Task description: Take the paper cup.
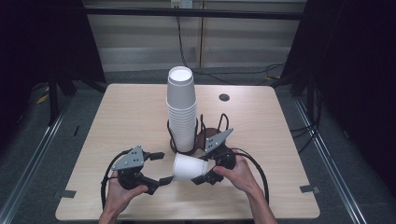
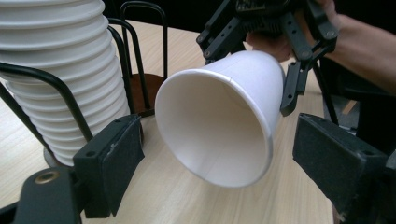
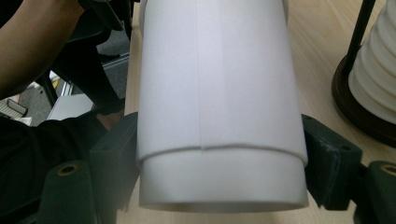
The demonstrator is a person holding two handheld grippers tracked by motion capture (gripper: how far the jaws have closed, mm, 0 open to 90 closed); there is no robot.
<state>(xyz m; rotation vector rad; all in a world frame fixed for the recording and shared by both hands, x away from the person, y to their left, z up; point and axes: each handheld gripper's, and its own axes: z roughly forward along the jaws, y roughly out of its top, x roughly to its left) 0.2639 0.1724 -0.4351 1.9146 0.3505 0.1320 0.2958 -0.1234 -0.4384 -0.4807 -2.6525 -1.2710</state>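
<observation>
A single white paper cup (image 1: 189, 167) lies on its side above the table's front middle, its mouth turned toward my left gripper. My right gripper (image 1: 201, 169) is shut on the cup's base end; in the right gripper view both pads (image 3: 119, 158) press on the cup (image 3: 219, 93). My left gripper (image 1: 163, 168) is open. In the left gripper view its pads (image 2: 114, 158) stand either side of the cup's mouth (image 2: 215, 116), with a gap on each side. A tall stack of white cups (image 1: 181, 112) stands in a black wire holder (image 1: 223, 120) just behind.
The wooden table (image 1: 130, 116) has a small black grommet (image 1: 224, 97) at the back right. The holder's brown base (image 3: 355, 107) and wire posts (image 2: 140, 28) lie close to the held cup. Cables trail from both grippers. Dark curtains flank the table.
</observation>
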